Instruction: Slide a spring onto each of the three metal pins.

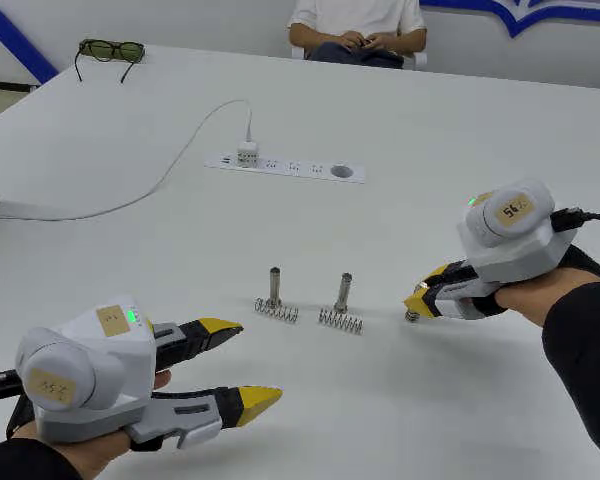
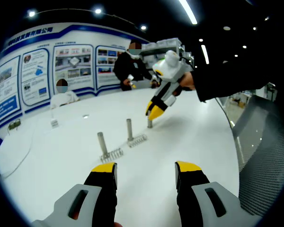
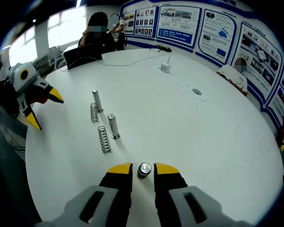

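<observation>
Springs of silver coiled wire lay flat on the white table (image 1: 400, 230), one spring (image 1: 276, 311) at the foot of the left upright metal pin (image 1: 275, 285), the other spring (image 1: 340, 320) beside the middle metal pin (image 1: 343, 292). My right gripper (image 1: 417, 303) pinched the short third metal pin (image 3: 144, 170) between its yellow tips. My left gripper (image 1: 258, 360) hung near me, jaws spread wide.

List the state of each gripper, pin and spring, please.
Left gripper: open, empty.
Right gripper: shut on the right pin.
Right pin: upright, held between the jaws.
Left pin: upright, bare.
Middle pin: upright, bare.
Left spring: lying at the left pin's foot.
Right spring: lying at the middle pin's foot.
</observation>
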{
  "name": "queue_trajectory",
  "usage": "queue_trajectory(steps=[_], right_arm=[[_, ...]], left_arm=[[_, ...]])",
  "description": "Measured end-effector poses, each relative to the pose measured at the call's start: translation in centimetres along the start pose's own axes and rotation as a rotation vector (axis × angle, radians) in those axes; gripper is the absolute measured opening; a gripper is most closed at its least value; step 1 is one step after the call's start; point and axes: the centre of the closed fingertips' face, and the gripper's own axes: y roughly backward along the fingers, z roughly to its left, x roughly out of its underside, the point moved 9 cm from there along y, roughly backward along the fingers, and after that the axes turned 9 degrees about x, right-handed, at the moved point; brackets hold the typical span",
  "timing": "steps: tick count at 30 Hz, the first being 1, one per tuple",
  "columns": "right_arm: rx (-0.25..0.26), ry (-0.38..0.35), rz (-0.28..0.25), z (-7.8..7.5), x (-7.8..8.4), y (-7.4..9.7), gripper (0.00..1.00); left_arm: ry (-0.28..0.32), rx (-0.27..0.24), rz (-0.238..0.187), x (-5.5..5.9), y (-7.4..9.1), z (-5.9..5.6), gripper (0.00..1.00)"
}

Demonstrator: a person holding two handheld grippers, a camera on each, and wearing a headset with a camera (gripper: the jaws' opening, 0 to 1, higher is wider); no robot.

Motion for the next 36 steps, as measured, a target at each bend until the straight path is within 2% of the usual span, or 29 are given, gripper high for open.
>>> queue_trajectory(steps=[11, 19, 26, 36], right_arm=[[0.01, 0.017, -0.033, 0.3, -0.7, 0.6, 0.24], [0.008, 0.044, -0.081, 0.9, -1.9, 1.3, 0.25], [-0.018, 0.057, -0.103, 2.0, -2.7, 1.4, 0.25], [-0.062, 0.085, -0.104, 3.4, -3.0, 0.4, 0.25]], left_arm=[[-0.002, 0.002, 0.001, 0.0, 0.0, 0.0, 0.5], [-0.007, 0.004, 0.002, -0.2, -0.1, -0.1, 0.5], [-0.01, 0.003, 0.003, -0.4, 0.0, -0.2, 0.5], [-0.011, 0.001, 0.006, -0.4, 0.1, -0.3, 0.5]])
